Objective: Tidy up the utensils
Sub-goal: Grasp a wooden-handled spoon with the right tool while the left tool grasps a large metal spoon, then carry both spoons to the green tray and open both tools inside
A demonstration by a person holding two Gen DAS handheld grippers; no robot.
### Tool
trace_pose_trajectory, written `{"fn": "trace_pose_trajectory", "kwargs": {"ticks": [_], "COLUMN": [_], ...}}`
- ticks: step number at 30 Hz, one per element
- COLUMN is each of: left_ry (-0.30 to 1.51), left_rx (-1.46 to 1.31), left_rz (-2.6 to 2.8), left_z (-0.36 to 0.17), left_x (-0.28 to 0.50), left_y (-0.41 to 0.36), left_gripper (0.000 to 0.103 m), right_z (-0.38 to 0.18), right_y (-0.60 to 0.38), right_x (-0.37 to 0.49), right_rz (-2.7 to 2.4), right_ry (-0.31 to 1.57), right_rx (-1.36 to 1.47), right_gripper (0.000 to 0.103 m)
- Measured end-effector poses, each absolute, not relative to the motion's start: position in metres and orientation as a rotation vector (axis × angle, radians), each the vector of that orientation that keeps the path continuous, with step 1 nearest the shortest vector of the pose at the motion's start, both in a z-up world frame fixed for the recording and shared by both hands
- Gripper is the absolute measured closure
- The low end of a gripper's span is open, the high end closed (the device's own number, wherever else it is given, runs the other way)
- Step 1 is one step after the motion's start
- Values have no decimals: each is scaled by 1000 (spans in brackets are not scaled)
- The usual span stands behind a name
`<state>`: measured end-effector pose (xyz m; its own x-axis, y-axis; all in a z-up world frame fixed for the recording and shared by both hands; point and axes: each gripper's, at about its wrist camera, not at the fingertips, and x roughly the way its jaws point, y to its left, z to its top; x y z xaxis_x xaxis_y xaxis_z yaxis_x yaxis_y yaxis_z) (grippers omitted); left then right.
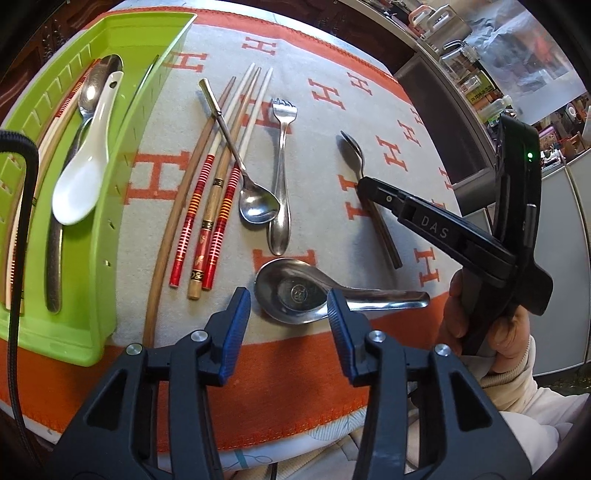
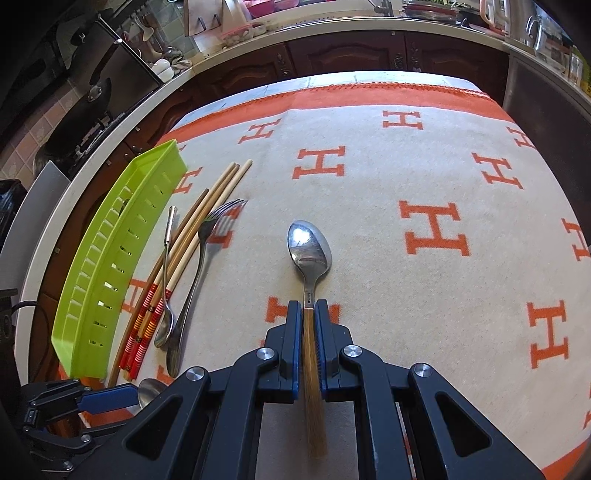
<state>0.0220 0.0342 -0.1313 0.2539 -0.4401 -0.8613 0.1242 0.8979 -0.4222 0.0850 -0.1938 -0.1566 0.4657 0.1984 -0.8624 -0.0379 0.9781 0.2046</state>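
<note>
My right gripper (image 2: pixel 307 306) is shut on the wooden handle of a wood-handled spoon (image 2: pixel 309 245), bowl pointing away over the cloth; it also shows in the left wrist view (image 1: pixel 352 149). My left gripper (image 1: pixel 290 299) is open, its blue pads on either side of a large steel soup spoon (image 1: pixel 295 290) lying on the cloth. A green tray (image 1: pixel 122 166) at the left holds a white ceramic spoon (image 1: pixel 83 181), a metal spoon and chopsticks. Several chopsticks (image 1: pixel 212 206), a small spoon (image 1: pixel 256 206) and a fork (image 1: pixel 281 166) lie beside the tray.
The table is covered by a beige cloth (image 2: pixel 369 184) with orange H letters and an orange border. A kitchen counter (image 2: pixel 332 26) with dishes runs behind the table. The person's hand (image 1: pixel 491 328) holds the right gripper at the right.
</note>
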Motion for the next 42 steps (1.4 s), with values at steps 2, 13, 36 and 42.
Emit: {"fn": "trace_pose_trajectory", "kwargs": {"ticks": [2, 13, 36, 42], "left_ry": [1269, 1196, 853, 762], "left_rx": [-309, -375, -257, -206], "left_rz": [-393, -382, -244, -119], "left_z": [-136, -140, -23, 18], "left_x": [23, 29, 9, 1], "left_y": [32, 27, 83, 130], "left_gripper": [64, 102, 103, 103], "right_z": [-157, -157, -105, -71], "right_y": [-195, -190, -180, -148], "right_x": [83, 71, 64, 74], "right_rz": [155, 203, 261, 340], "right_ry": [1076, 1080, 1013, 985], "right_rx": [170, 178, 199, 235], "right_gripper": [96, 96, 96, 96]}}
